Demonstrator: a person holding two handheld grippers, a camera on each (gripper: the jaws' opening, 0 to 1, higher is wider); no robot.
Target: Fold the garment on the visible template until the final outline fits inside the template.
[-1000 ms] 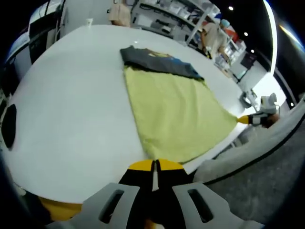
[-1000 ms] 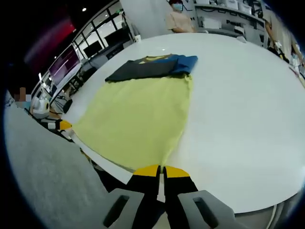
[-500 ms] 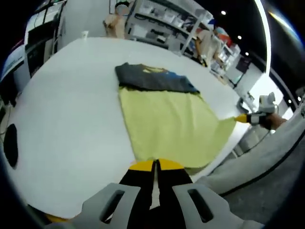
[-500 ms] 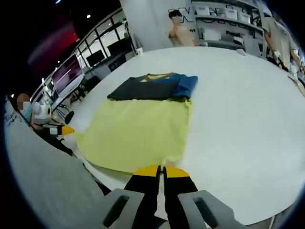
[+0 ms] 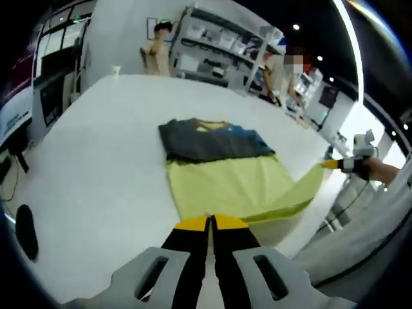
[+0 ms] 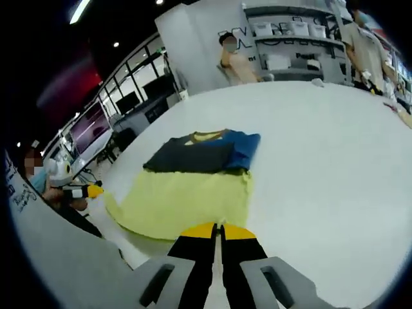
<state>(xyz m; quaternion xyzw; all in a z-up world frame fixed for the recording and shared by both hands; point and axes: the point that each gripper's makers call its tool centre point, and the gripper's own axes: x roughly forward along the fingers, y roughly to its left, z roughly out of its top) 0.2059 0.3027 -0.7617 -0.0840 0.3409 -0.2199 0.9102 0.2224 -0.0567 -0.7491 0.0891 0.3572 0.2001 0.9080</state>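
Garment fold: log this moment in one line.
left gripper: shut on garment hem | right gripper: shut on garment hem | garment: yellow part lifted off table | dark top part: flat

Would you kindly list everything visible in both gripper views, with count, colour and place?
Garment: one, yellow-green, on the white table, near edge lifted by both grippers.
Folded dark shirt: one, charcoal with blue and yellow, at the garment's far end.
Table: one, white, large, under both.
Dark patch: one, black, at the table's left edge in the left gripper view.
Shelving: pale, behind the table.
People: a few, standing by the shelving.
Left gripper: black with yellow tips, jaws shut on the garment's corner.
Right gripper: same colours, jaws shut on the other near corner.
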